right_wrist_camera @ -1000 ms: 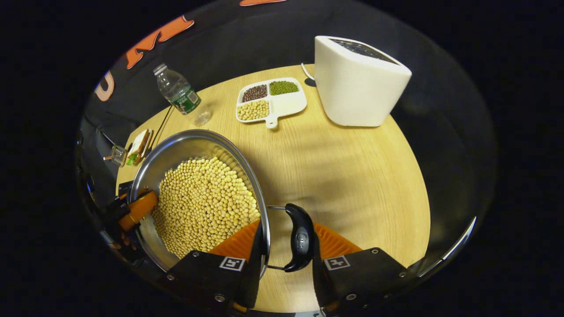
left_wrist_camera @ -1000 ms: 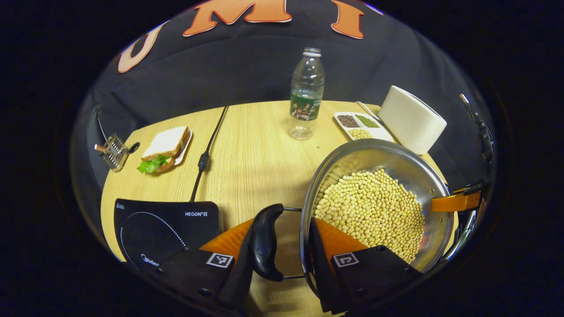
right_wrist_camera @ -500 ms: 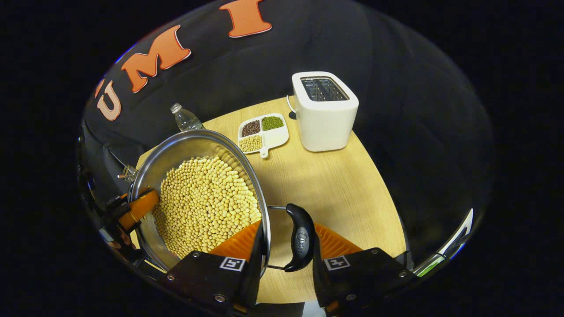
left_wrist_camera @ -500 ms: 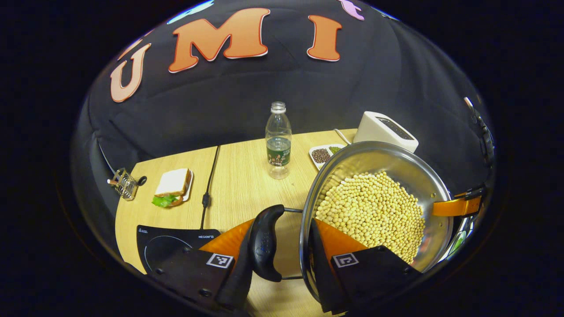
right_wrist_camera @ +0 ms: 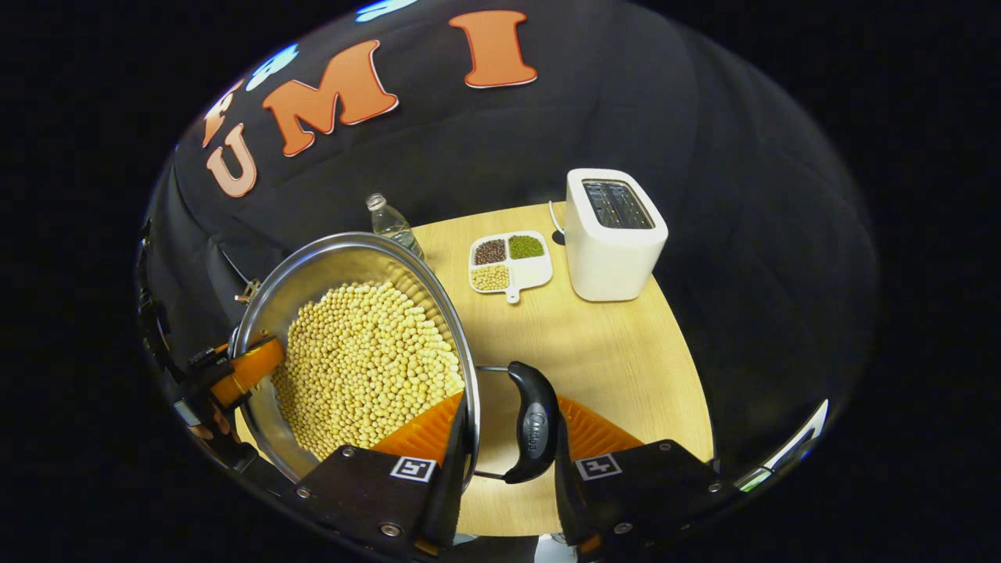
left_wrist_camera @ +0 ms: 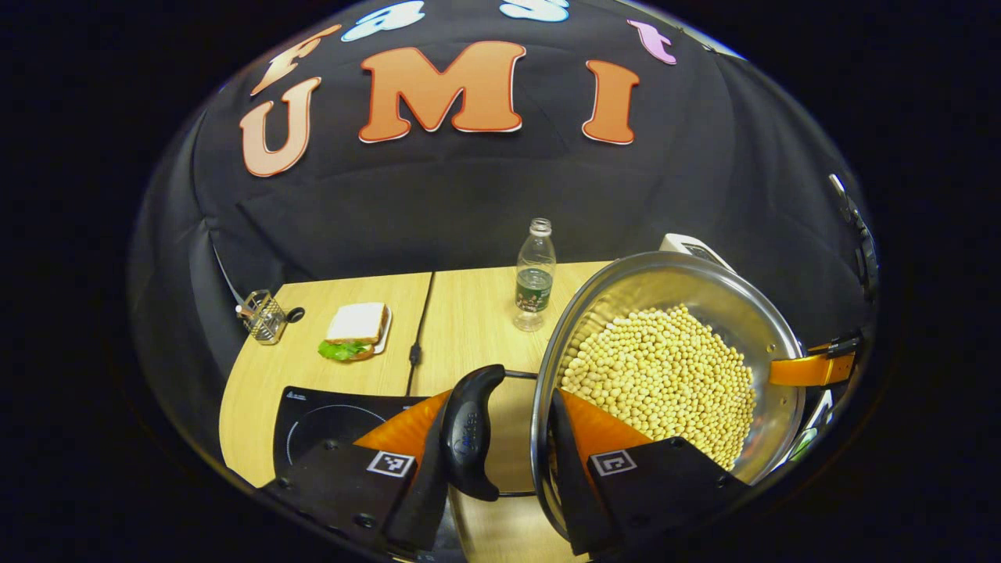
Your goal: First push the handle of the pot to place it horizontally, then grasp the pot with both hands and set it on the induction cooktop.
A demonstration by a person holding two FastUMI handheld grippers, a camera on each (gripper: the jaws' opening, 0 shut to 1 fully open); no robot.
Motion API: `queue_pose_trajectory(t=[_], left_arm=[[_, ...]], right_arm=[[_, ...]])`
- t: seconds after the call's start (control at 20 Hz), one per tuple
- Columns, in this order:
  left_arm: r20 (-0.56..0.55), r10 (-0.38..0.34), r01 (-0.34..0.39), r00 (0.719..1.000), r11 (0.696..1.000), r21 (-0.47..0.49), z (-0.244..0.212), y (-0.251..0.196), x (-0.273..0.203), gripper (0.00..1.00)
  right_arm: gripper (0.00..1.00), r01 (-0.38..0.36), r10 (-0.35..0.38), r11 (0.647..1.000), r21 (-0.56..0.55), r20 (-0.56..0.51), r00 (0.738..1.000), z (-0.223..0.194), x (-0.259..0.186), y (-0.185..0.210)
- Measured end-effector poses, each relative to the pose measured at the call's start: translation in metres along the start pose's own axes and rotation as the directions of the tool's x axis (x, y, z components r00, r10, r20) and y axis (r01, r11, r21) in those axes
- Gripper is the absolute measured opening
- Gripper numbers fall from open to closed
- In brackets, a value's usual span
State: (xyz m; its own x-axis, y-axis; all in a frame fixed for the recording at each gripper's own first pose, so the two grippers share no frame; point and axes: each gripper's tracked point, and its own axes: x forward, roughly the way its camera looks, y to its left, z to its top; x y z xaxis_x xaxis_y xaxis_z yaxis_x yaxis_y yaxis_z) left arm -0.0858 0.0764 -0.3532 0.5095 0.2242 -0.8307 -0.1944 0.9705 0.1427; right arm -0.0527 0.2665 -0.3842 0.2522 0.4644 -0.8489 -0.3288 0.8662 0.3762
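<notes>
Left gripper view: left gripper (left_wrist_camera: 496, 438) clamped across left handle (left_wrist_camera: 469, 430) and rim of pot (left_wrist_camera: 672, 375), soybeans (left_wrist_camera: 661, 375) heaped inside; pot up off wooden table (left_wrist_camera: 469, 313), likely for carrying over to induction cooktop (left_wrist_camera: 328, 414) at lower left. Right gripper view: right gripper (right_wrist_camera: 504, 438) pinching right handle (right_wrist_camera: 532, 422) likewise, keeping load level. Beyond: bottle (left_wrist_camera: 534, 274), sandwich (left_wrist_camera: 356, 328), toaster (right_wrist_camera: 614, 234), divided dish (right_wrist_camera: 508, 262), dark booth wall.

Bright overhead light on the desk (left_wrist_camera: 469, 313), glare on the pot (right_wrist_camera: 328, 258) rim; edges bend, perhaps slightly soft.
</notes>
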Motion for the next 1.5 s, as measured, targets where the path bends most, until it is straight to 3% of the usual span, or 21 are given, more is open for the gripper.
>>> queue_pose_trajectory(t=[0.3, 0.35, 0.4, 0.65, 0.7, 0.8, 1.5], left_arm=[[0.002, -0.006, 0.006, 1.000, 1.000, 0.011, 0.022, 0.049, -0.024, 0.66], [0.004, -0.007, 0.007, 1.000, 1.000, 0.004, 0.025, 0.056, -0.026, 0.67], [0.003, -0.006, 0.006, 1.000, 1.000, -0.003, 0.028, 0.063, -0.029, 0.67], [-0.009, 0.019, -0.020, 1.000, 0.999, -0.032, 0.030, 0.097, -0.052, 0.67], [-0.011, 0.027, -0.027, 1.000, 0.999, -0.039, 0.032, 0.103, -0.059, 0.68], [-0.013, 0.040, -0.040, 0.999, 0.998, -0.047, 0.038, 0.113, -0.069, 0.66], [-0.045, 0.115, -0.119, 0.992, 0.989, -0.088, 0.044, 0.115, -0.088, 0.67]], right_arm=[[0.51, 0.006, -0.006, 1.000, 0.001, 0.016, 1.000, 0.009, 0.002, 0.076], [0.46, 0.007, -0.007, 1.000, -0.006, 0.018, 1.000, 0.011, 0.005, 0.088], [0.51, 0.006, -0.006, 1.000, -0.012, 0.021, 1.000, 0.012, 0.007, 0.100], [0.50, -0.001, 0.002, 0.999, -0.048, 0.009, 1.000, 0.019, 0.023, 0.151], [0.46, -0.004, 0.004, 0.999, -0.053, 0.009, 1.000, 0.018, 0.026, 0.161], [0.51, -0.012, 0.012, 0.998, -0.057, 0.004, 1.000, 0.016, 0.033, 0.178], [0.51, -0.050, 0.048, 0.995, -0.087, -0.019, 0.999, -0.019, 0.082, 0.277]])
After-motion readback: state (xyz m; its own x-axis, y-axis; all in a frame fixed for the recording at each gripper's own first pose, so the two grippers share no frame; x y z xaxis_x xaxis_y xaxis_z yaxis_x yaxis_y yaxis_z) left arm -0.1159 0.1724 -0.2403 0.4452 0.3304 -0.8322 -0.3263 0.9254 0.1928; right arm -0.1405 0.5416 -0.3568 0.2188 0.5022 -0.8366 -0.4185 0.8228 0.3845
